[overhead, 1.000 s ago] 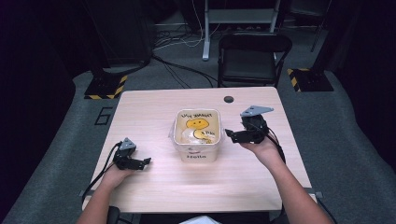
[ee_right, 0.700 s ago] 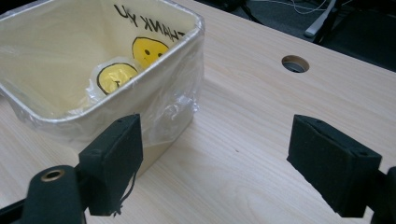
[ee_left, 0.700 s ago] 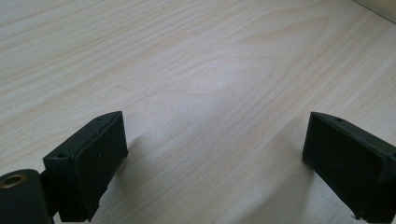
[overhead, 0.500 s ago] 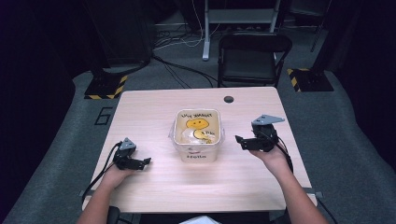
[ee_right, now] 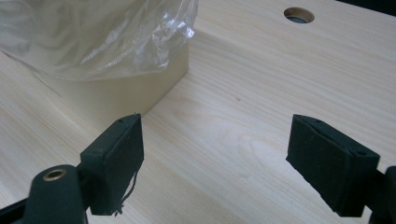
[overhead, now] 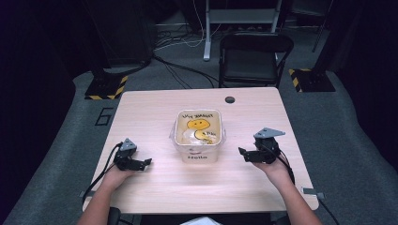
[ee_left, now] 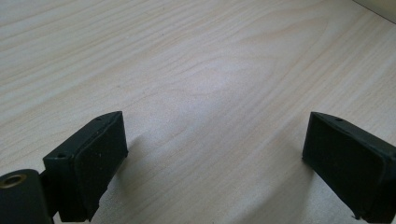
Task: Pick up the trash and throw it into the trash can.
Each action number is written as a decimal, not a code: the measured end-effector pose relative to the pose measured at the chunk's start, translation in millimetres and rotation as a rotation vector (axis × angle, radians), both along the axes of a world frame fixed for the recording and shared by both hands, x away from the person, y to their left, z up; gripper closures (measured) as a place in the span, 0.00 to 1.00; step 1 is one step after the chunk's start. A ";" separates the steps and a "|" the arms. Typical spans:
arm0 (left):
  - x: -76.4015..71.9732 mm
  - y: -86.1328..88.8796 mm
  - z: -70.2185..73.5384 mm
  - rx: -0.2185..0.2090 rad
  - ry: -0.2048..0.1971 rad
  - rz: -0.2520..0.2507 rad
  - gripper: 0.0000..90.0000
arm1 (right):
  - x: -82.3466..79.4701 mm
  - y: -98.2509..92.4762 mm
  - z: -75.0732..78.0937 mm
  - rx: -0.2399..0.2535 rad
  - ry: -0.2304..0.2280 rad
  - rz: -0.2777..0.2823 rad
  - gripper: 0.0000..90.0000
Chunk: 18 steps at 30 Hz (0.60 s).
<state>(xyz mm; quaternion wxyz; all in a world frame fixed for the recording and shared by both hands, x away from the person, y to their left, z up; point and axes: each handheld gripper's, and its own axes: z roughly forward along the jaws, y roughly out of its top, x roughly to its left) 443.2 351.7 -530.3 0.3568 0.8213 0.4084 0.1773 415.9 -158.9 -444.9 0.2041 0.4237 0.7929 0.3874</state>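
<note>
A cream square bin [overhead: 197, 138] stands at the table's middle, lined with a clear plastic bag [ee_right: 93, 35] folded over its rim; yellow smiley shapes show inside, and "Hello" is written on its near wall. My left gripper [overhead: 144, 162] rests low on the table to the bin's left, open, nothing between its jaws [ee_left: 215, 158]. My right gripper [overhead: 242, 153] sits to the bin's right, near the table, open and empty [ee_right: 215, 163], its jaws pointing toward the bin's corner [ee_right: 154, 88].
The wooden table [overhead: 155, 112] has a round cable hole [overhead: 229, 100] at its far edge, also seen as the hole [ee_right: 299, 15]. A black chair [overhead: 253, 58] stands behind the table. Cables trail from both grippers over the near edge.
My right gripper has drawn back from the bin's right rim, moving right and toward the near side, and lowered to the table. The left gripper has stayed put.
</note>
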 end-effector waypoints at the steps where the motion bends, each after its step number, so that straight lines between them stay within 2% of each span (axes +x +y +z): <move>1: 0.0 0.0 0.0 0.000 0.000 0.000 0.07 | 0.1 -0.4 -1.6 -0.003 0.000 0.001 0.20; 10: -0.1 0.0 0.0 0.000 0.000 0.001 0.07 | -2.1 -1.4 -25.3 -0.002 0.010 -0.012 0.19; 14: 0.0 0.0 0.0 0.000 0.000 0.001 0.07 | -1.6 -3.8 -32.7 -0.040 0.010 -0.016 0.19; 18: 0.0 0.0 0.0 0.000 0.000 0.001 0.07 | -0.1 -11.4 -40.2 -0.047 0.023 -0.028 0.18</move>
